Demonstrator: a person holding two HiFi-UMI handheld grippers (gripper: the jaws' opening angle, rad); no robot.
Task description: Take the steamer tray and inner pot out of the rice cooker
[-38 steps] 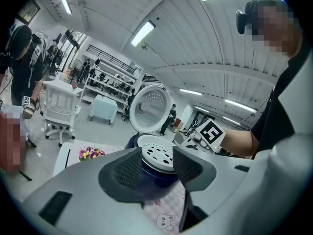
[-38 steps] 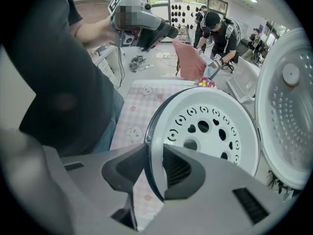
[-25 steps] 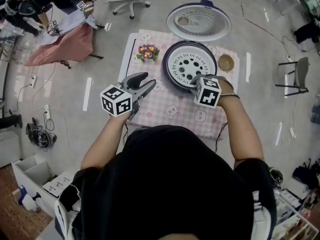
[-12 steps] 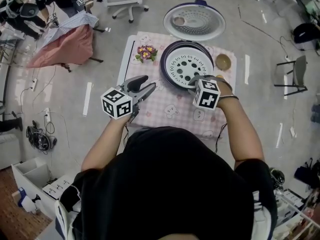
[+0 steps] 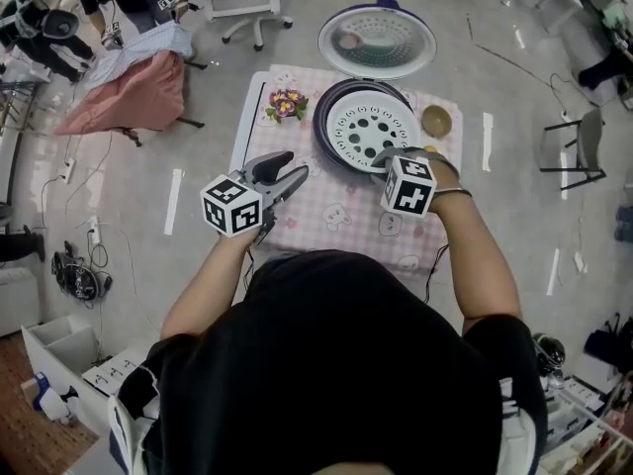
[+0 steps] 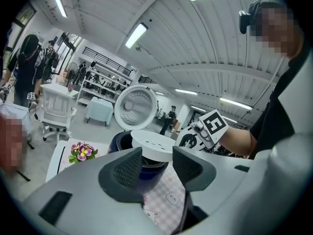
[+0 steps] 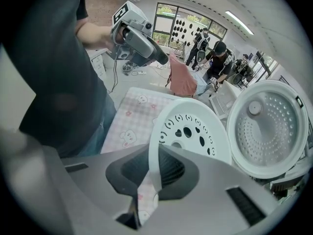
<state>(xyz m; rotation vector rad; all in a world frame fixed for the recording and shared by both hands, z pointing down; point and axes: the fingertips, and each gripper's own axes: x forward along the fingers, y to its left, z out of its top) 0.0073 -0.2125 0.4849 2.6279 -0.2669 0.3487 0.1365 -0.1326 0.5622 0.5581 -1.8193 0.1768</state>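
steamer tray pinched at its near rim
It's clamped by the right gripper fingers over the rice cooker; left gripper fingers are spread, empty, farther off left.

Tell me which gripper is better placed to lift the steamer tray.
Right. The right gripper grips the steamer tray by its rim; the left gripper is open, empty, apart from it.

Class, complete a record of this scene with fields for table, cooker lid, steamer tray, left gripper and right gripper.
Table: covered by pink checked cloth
Cooker lid: open, tipped back
Steamer tray: white, perforated, just above the rice cooker
Left gripper: open, empty
Right gripper: shut on the tray's near rim
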